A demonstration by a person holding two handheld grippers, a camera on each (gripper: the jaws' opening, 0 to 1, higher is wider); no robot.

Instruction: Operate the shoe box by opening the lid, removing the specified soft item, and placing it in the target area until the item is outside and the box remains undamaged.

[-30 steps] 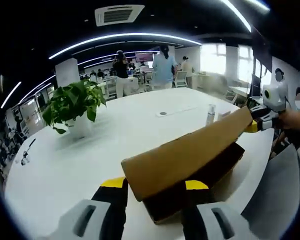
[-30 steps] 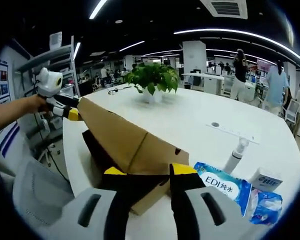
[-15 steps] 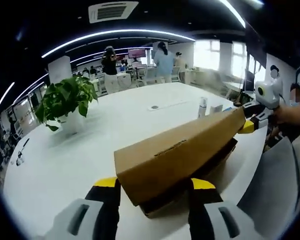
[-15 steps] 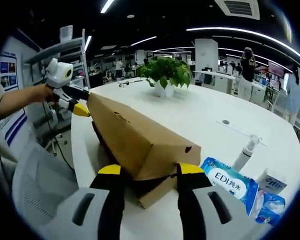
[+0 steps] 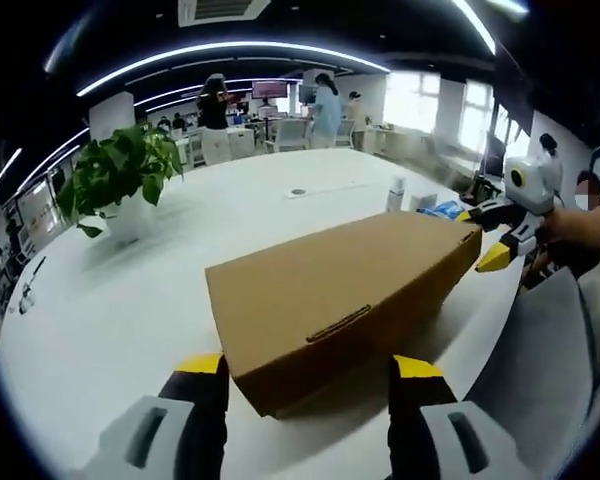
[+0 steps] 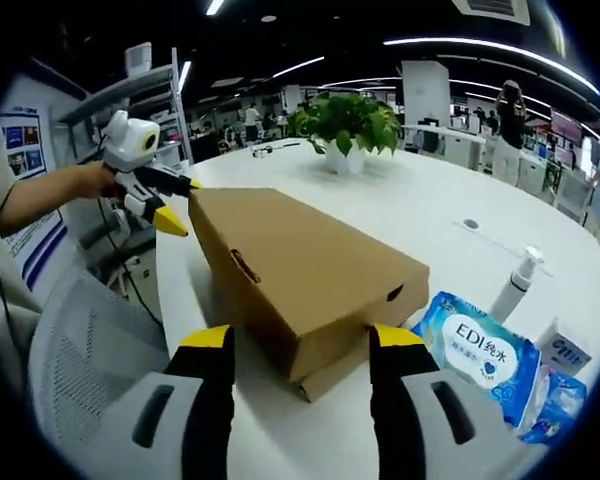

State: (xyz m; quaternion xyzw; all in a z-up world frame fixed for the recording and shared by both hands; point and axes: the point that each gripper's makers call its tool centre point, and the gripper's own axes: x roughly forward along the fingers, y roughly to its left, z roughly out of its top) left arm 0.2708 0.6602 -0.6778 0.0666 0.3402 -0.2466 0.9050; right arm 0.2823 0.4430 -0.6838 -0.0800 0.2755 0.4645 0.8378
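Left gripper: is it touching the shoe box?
Apart. The right gripper view shows the left gripper open just off the shoe box's end, its jaws spread clear.

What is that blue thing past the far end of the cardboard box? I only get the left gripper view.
Observer: A blue tissue pack printed "EDI", lying on the table beside the box's end.
Visitor: Does that end of the box have any marks?
Observer: Yes, a small round hole in the lid's end face.
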